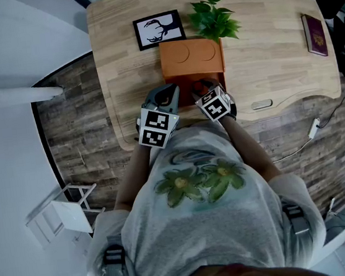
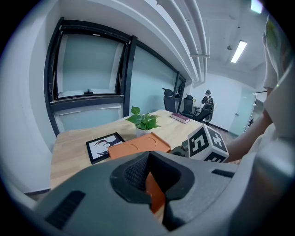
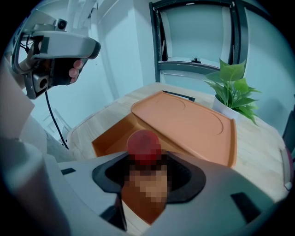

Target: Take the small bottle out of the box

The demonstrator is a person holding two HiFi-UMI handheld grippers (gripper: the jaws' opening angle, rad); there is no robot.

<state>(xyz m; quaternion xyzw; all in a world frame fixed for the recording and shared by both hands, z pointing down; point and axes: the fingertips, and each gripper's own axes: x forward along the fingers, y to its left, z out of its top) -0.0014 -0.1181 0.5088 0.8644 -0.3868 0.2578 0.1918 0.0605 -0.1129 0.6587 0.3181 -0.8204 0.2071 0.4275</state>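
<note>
An orange box [image 1: 191, 60] stands on the wooden desk [image 1: 269, 60], its flat lid [image 3: 184, 124] pushed back so the near part is open [image 3: 113, 140]. A small bottle with a red cap [image 3: 144, 145] is held just above that open near part, with my right gripper [image 3: 145, 173] shut on it; a mosaic patch hides its body. My left gripper [image 2: 150, 177] is shut on the box's near wall, an orange strip [image 2: 154, 191] showing between its pads. In the head view both grippers, left [image 1: 167, 96] and right [image 1: 200, 89], meet the box's front.
A potted plant [image 1: 213, 18] and a framed deer picture [image 1: 158, 29] stand behind the box. A dark red booklet [image 1: 314, 34] lies at the desk's right. A white stand [image 1: 63, 213] sits on the floor at left, a cable [image 1: 312, 129] at right.
</note>
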